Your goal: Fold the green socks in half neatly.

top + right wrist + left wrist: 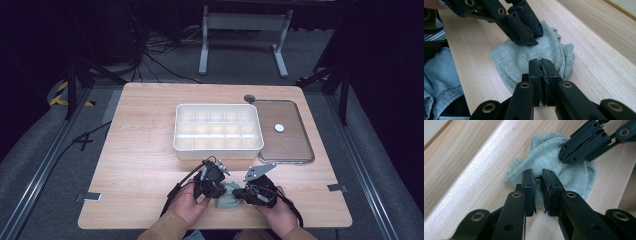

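Both grippers (pixel 227 192) seemingly pinch the cloth (pixel 564 170).

The sock (pixel 554 167) is pale grey-green, plain knit. Both grippers' jaws are black. The table (pixel 145 165) is light wood grain; the box (pixel 218 148) white, the tray (pixel 300 150) perhaps brown-tinted.

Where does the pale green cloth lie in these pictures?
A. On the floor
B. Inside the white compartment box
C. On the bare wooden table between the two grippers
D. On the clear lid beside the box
C: the pale green cloth lies crumpled on the wooden table, between the left gripper and right gripper, in front of the white box.
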`<state>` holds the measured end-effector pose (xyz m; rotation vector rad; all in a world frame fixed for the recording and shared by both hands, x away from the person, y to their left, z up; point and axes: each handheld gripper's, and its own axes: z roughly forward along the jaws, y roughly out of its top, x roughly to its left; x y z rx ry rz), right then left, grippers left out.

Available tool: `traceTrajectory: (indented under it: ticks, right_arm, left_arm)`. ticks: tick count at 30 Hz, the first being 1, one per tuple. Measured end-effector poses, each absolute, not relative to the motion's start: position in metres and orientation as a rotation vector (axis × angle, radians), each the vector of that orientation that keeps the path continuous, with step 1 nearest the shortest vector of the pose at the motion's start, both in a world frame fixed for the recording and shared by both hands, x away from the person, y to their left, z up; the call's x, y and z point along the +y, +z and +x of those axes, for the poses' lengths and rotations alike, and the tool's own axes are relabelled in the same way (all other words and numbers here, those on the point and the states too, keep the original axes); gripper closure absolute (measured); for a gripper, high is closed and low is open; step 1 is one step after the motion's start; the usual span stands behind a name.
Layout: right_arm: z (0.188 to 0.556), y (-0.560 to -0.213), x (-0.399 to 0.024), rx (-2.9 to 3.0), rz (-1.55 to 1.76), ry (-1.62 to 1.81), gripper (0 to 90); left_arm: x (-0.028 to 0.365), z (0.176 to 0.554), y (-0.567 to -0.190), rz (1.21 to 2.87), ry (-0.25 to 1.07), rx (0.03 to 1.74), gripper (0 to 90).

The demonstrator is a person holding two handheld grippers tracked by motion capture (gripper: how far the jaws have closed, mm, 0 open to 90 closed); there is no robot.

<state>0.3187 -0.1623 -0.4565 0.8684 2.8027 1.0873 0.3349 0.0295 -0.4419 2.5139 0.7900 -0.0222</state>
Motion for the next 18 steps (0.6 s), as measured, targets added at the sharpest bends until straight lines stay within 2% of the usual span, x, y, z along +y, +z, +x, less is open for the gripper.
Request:
traceTrajectory:
  ticks: [2,3,10,18]
  right_arm:
    - [0.319,-0.456,-0.162,2.802,0.881,1.078,86.3]
    - [0.319,-0.456,-0.162,2.802,0.881,1.078,86.3]
    - [0.316,-0.442,-0.163,2.783,0.896,1.132,84.2]
    - [0.315,-0.436,-0.161,2.775,0.862,1.132,84.2]
  left_arm:
    - [0.033,0.332,-0.437,2.478,-0.015,0.785,78.2]
    - [0.033,0.332,-0.437,2.478,-0.015,0.785,74.6]
    - [0.044,0.325,-0.427,2.420,-0.028,0.762,69.5]
    - [0.060,0.321,-0.423,2.383,-0.009,0.814,65.3]
